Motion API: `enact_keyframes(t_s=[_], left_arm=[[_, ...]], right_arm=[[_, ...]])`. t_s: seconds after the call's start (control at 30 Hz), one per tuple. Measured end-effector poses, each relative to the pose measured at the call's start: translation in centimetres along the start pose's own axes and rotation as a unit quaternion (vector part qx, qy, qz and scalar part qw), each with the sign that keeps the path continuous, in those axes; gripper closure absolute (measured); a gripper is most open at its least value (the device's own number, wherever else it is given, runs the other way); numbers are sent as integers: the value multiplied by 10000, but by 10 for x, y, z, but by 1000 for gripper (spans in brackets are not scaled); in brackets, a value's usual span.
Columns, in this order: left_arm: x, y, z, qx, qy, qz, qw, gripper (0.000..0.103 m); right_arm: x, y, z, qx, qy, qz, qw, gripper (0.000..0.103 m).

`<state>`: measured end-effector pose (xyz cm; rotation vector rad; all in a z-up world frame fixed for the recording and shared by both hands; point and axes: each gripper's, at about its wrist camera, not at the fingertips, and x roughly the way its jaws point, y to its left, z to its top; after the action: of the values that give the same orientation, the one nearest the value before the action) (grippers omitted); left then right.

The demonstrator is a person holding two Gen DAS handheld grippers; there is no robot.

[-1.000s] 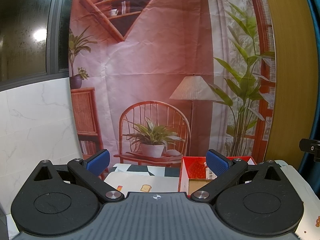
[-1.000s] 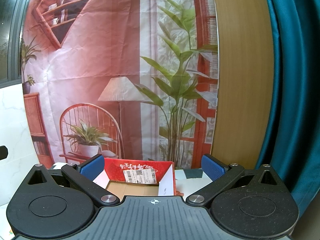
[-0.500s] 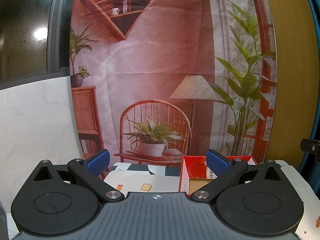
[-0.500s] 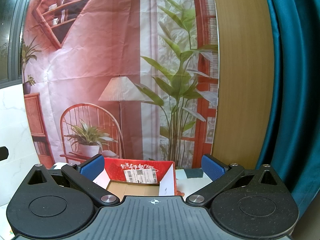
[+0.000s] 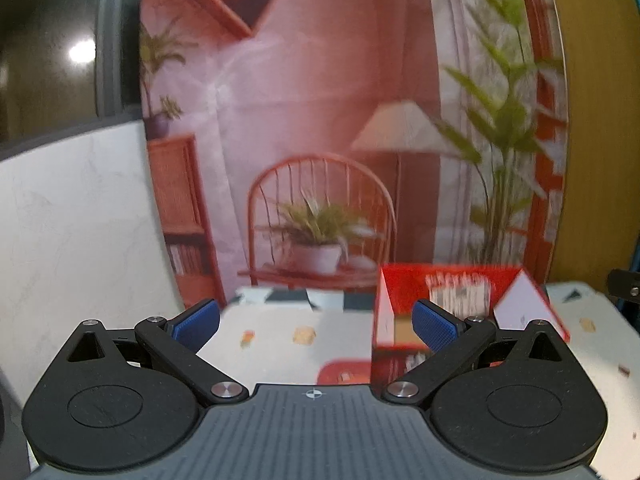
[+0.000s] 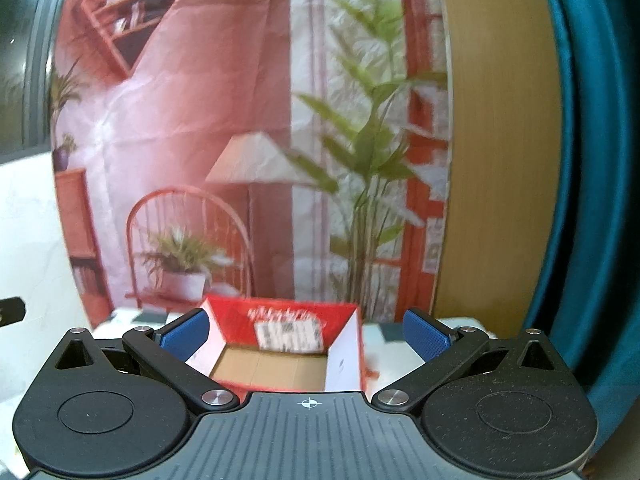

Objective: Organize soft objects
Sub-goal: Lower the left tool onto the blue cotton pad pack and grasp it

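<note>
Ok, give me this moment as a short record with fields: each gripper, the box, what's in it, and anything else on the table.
left gripper: open, holding nothing, above the table
right gripper: open, holding nothing, facing the box
red box: open top, flaps up, white label on its inner back wall
box contents: only bare cardboard floor shows; near part is hidden
table: white cloth with small printed pictures
red object: low on the table beside the box, blurred, cannot identify
backdrop: printed room scene behind the table
</note>
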<state>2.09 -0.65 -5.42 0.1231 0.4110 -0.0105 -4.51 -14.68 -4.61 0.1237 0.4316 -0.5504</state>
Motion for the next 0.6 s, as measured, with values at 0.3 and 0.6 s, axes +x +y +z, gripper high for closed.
enact_keyframes(t_s=[0.3, 0.6], left_arm=[[41, 5, -56, -60, 638, -176, 9978, 0], [82, 10, -73, -357, 1005, -450, 9933, 9]], right_arm=[[42, 20, -70, -237, 608, 362, 9972, 0], [81, 22, -99, 291, 1030, 811, 9909, 6]])
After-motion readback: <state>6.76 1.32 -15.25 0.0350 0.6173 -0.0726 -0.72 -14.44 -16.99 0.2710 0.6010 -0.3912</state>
